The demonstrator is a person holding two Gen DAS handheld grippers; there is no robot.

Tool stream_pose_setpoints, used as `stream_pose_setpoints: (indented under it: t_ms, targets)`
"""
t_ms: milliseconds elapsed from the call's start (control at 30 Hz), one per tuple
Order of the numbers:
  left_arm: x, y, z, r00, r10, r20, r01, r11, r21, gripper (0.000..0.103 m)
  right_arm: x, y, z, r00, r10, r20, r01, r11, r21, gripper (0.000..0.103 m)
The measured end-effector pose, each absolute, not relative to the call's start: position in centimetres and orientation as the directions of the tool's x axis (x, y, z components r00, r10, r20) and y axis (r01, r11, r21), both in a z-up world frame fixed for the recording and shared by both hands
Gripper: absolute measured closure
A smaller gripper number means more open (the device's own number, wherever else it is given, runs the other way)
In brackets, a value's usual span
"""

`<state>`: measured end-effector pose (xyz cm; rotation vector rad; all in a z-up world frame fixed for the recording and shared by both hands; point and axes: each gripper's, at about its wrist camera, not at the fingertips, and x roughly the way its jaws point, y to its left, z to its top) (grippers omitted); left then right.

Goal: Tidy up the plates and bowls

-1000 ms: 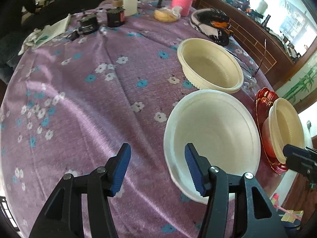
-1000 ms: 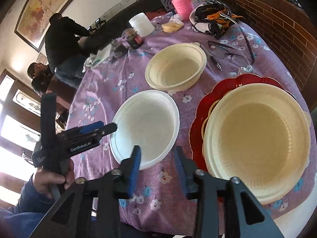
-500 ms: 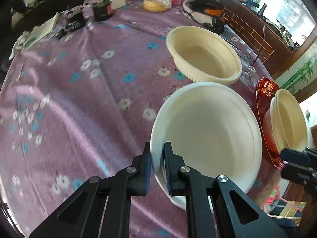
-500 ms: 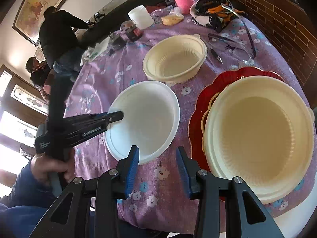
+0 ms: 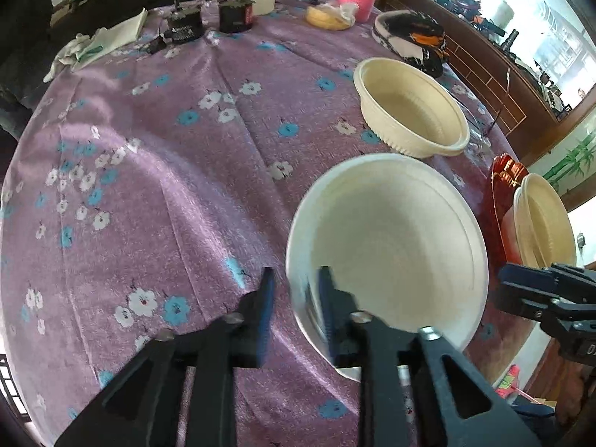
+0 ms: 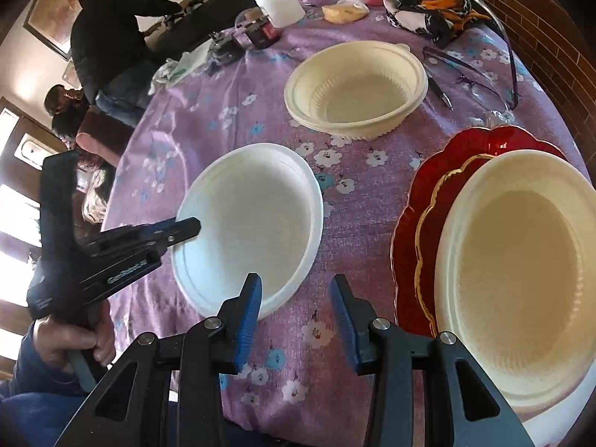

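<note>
One cream bowl (image 6: pixel 521 275) is stacked on the red plate (image 6: pixel 413 223), while the white bowl (image 5: pixel 387 246) and ribbed cream bowl (image 5: pixel 409 108) are left loose; the left gripper (image 5: pixel 294 298), just reopened, is parted astride the white rim unclamped, and the right gripper (image 6: pixel 294 309) is held apart, empty.

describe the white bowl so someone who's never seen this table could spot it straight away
On the round table under the purple flowered cloth, look at the near edge beside the red plate. The white bowl sits alone on the cloth there. Its neighbours are cream, one ribbed; this one is plain white and smooth.
</note>
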<state>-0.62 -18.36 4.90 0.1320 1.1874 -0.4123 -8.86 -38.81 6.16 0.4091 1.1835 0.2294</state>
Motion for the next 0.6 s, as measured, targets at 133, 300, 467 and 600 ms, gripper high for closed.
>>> stream_pose_setpoints:
  t_ms: [133, 300, 467, 600]
  targets:
    - [-0.5, -18.6, 5.1, 0.331, -0.238, -0.913, 0.395, 0.914, -0.094, 0.071, -8.1, -38.5, 5.2, 0.343, 0.383, -0.858, 0.047, 0.905, 0.423, 0.065]
    - [-1.3, -19.8, 5.7, 0.366, -0.221, -0.904, 0.449, 0.893, -0.037, 0.091, -7.8, -38.2, 4.8, 0.335, 0.378, -0.863, 0.049, 0.908, 0.417, 0.086]
    - [-1.5, -19.8, 6.3, 0.385, -0.216, -0.897, 0.448, 0.894, -0.023, 0.091, -8.1, -38.2, 5.6, 0.364, 0.361, -0.858, 0.035, 0.916, 0.4, 0.087]
    - [-1.7, -19.6, 6.3, 0.389, -0.212, -0.897, 0.437, 0.899, -0.023, 0.091, -8.3, -38.0, 6.1, 0.379, 0.361, -0.852, 0.011, 0.919, 0.394, 0.087]
